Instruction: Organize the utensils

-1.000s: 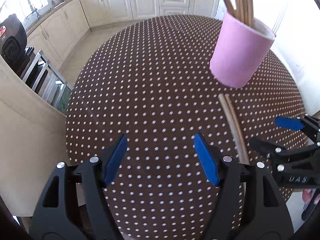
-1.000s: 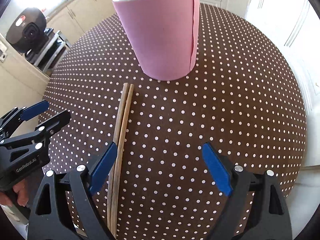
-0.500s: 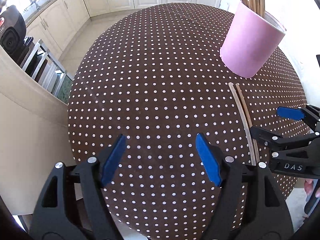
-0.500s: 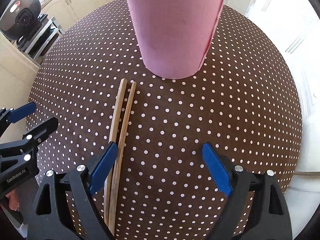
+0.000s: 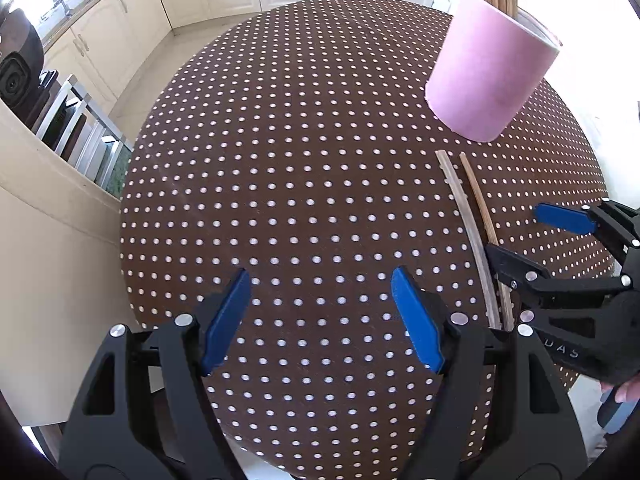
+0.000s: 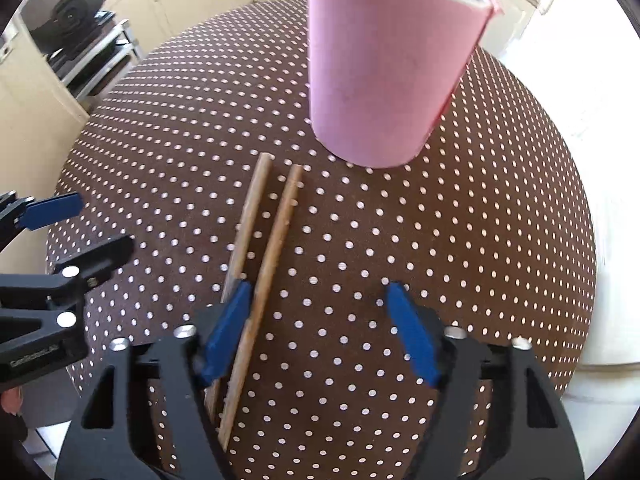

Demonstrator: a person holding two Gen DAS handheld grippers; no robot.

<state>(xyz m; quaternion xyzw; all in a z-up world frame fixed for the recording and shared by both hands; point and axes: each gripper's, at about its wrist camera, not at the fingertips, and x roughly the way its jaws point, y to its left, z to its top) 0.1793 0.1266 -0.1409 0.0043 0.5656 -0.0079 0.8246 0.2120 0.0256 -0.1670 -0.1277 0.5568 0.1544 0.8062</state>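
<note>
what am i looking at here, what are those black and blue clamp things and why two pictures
Those are hand-held claws, one in each of a person's hands, each with a camera looking along its blue pads. One picture is from the left claw, the other from the right claw. Below is a round table with a dotted brown cloth. A pink cup holds wooden sticks, and two chopsticks lie before it. The right claw's jaws have just been closing with one chopstick between them, not yet gripped. The left claw is open and empty.
</note>
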